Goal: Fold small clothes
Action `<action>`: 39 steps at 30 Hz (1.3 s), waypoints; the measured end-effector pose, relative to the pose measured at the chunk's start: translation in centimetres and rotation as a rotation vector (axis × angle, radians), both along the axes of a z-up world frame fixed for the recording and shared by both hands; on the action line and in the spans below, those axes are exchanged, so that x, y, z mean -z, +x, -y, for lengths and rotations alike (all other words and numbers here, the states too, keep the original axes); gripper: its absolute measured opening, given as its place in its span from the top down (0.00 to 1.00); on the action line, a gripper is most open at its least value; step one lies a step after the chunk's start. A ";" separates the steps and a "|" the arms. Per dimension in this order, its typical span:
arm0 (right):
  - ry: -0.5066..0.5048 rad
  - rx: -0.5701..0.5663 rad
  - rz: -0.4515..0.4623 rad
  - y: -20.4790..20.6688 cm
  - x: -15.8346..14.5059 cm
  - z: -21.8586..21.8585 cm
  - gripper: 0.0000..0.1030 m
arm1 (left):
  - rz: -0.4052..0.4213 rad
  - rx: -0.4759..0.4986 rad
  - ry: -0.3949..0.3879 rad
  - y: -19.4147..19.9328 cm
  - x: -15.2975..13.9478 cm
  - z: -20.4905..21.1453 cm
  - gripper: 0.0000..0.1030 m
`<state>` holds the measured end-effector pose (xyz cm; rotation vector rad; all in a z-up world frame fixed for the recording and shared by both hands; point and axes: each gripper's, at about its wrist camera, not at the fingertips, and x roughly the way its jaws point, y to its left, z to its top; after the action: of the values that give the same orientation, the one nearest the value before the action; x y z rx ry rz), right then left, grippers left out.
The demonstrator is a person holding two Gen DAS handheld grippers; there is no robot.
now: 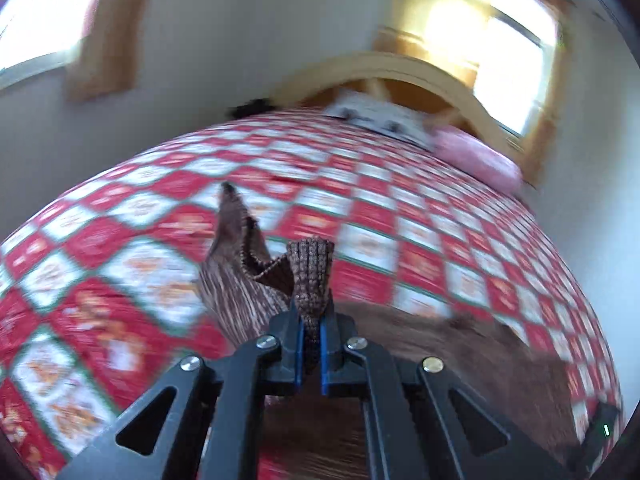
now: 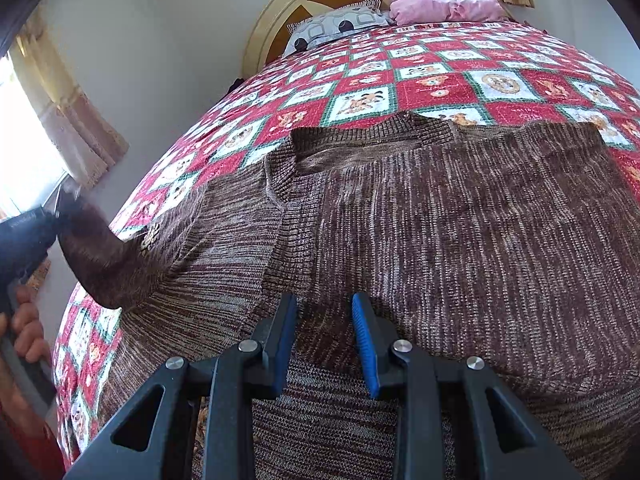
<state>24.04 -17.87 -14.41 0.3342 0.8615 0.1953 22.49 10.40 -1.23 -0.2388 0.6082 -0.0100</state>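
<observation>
At the left, a ribbed end of the brown sweater (image 1: 310,280) is clamped between the blue pads of the left gripper (image 1: 311,350) and is lifted off the quilt (image 1: 140,216), the view there being blurred. In the right wrist view, the sweater (image 2: 460,220) is seen spread flat on the bed's red-and-white quilt (image 2: 400,76), its left sleeve drawn up toward the left gripper (image 2: 24,236) at the frame's edge. Lower and to the right, the right gripper (image 2: 325,340) is held with its jaws apart just over the knit, nothing being gripped, while two pillows (image 2: 340,24) are seen by the headboard (image 2: 276,12).
</observation>
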 end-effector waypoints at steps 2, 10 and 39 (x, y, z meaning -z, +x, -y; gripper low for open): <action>0.014 0.001 0.001 0.0 0.0 0.2 0.71 | -0.010 0.089 0.039 -0.6 0.7 3.8 0.95; 0.034 0.002 0.001 0.1 0.1 0.3 0.70 | -0.151 0.274 0.191 -3.1 6.7 12.5 0.93; -0.188 -0.172 0.031 7.8 -1.4 -5.9 0.71 | -0.221 -0.036 -0.072 -7.5 9.0 0.9 0.05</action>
<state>31.87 -12.02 -13.03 0.0806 0.8707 0.2759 14.94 9.47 -10.18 -0.3232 0.8239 0.0301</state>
